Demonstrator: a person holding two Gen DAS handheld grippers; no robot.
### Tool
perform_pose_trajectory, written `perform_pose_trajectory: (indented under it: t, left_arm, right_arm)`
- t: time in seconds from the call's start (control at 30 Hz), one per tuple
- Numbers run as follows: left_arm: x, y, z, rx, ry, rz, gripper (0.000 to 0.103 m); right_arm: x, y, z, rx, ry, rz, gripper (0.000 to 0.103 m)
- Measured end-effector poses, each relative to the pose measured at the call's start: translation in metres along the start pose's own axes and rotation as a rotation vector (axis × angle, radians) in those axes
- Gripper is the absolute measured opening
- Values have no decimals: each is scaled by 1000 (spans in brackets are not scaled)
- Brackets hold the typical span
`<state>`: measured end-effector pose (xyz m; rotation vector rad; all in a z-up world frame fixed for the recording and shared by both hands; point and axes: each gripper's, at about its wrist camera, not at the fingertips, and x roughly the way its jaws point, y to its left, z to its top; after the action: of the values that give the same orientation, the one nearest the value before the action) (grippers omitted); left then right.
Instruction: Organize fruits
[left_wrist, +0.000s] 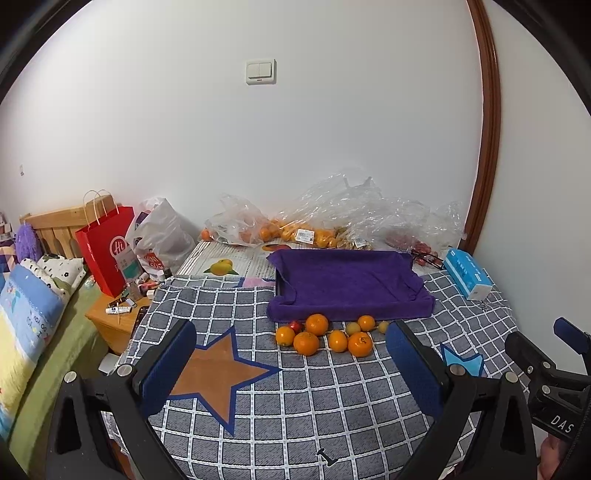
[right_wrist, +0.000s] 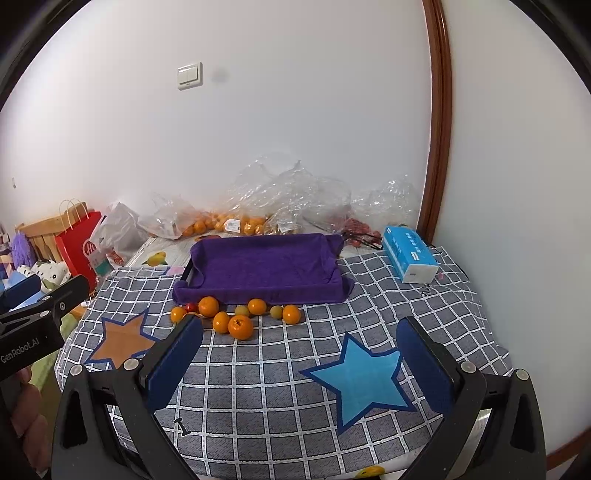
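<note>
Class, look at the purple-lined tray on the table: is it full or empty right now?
Empty. The purple-lined tray shows only bare cloth inside; the loose fruits all lie on the checked tablecloth in front of it.

on my right gripper (left_wrist: 561, 413) i read "das" in white letters. my left gripper (right_wrist: 26, 343) carries "genrobot.ai". the red paper bag (left_wrist: 107, 251) shows a white round mark reading "hi". print on the blue tissue box (right_wrist: 410, 254) is too small to read.
</note>
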<state>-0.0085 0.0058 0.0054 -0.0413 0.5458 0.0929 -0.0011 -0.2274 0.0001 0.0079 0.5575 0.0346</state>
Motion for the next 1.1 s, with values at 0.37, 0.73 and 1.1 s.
perform_pose_trajectory:
  t: [0.37,0.73,1.1]
  left_arm:
    - [2,-1,-3,5,-2,19,103]
    - [4,0,0,7,3,21,103]
    - [3,0,0,8,2,20,103]
  right_arm:
    - [-1,2,-1,0,-1,5,103]
    - [-1,4,-1,-3,-1,9,103]
    - [-2,4,-1,-5,-3,10,103]
